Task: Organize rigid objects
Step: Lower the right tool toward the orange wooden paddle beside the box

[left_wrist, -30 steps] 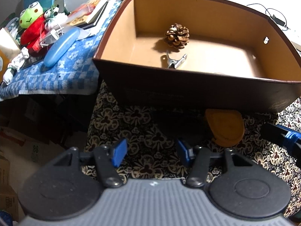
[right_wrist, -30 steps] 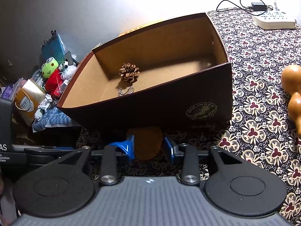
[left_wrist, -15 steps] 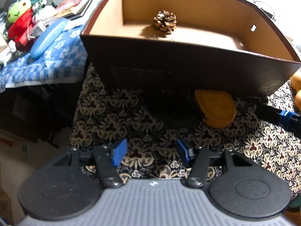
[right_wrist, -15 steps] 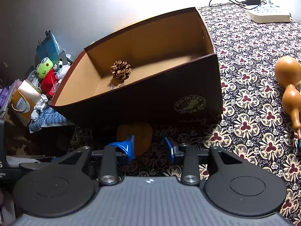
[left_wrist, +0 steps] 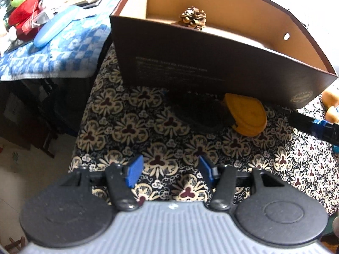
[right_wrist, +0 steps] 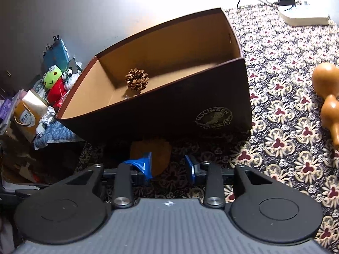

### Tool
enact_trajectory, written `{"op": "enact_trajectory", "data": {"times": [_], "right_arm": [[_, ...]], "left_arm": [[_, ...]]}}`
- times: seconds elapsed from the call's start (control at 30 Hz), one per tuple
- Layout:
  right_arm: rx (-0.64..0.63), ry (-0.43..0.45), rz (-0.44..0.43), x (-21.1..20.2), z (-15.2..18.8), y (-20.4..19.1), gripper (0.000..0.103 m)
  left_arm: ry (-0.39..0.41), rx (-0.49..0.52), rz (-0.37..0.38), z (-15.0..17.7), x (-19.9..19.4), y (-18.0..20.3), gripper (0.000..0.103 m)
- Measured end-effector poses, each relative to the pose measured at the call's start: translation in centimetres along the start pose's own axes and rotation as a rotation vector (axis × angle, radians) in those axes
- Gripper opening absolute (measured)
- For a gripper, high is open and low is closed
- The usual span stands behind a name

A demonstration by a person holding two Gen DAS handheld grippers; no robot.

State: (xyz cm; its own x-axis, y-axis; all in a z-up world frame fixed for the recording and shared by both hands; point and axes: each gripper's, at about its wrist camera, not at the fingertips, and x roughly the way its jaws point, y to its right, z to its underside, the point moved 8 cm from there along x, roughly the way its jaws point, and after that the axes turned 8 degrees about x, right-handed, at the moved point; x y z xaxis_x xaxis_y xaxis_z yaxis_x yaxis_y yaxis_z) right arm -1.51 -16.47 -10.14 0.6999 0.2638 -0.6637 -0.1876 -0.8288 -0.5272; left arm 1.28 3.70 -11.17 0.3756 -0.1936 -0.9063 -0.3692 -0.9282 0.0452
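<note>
My left gripper [left_wrist: 169,170] hangs with jaws apart and nothing between them over the patterned cloth [left_wrist: 127,127]. My right gripper [right_wrist: 169,167], jaws narrowly parted, holds nothing; the orange piece [right_wrist: 157,148] lies just ahead, beside the brown box [right_wrist: 169,114] holding a pine cone [right_wrist: 136,82].

in the left wrist view the box's [left_wrist: 211,63] near wall hides the pine cone's [left_wrist: 193,18] base and the box floor. the gourd [left_wrist: 330,103] is cut off at the right edge. small print on that wall is too blurred to read.
</note>
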Motion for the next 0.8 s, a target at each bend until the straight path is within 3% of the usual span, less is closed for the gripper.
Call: {"op": "enact_trajectory", "data": {"times": [0.27,0.8], "right_arm": [[0.033,-0.025,-0.09,0.9,-0.9,-1.5,0.017],[0.0,-0.044,-0.094,2.5,-1.5,-2.9,0.017]], "left_arm": [[0.004,0.02,-0.027,-0.3,0.0,0.0,0.056],[0.014,0.028,-0.078,-2.0,0.1,-0.8,0.056]]}}
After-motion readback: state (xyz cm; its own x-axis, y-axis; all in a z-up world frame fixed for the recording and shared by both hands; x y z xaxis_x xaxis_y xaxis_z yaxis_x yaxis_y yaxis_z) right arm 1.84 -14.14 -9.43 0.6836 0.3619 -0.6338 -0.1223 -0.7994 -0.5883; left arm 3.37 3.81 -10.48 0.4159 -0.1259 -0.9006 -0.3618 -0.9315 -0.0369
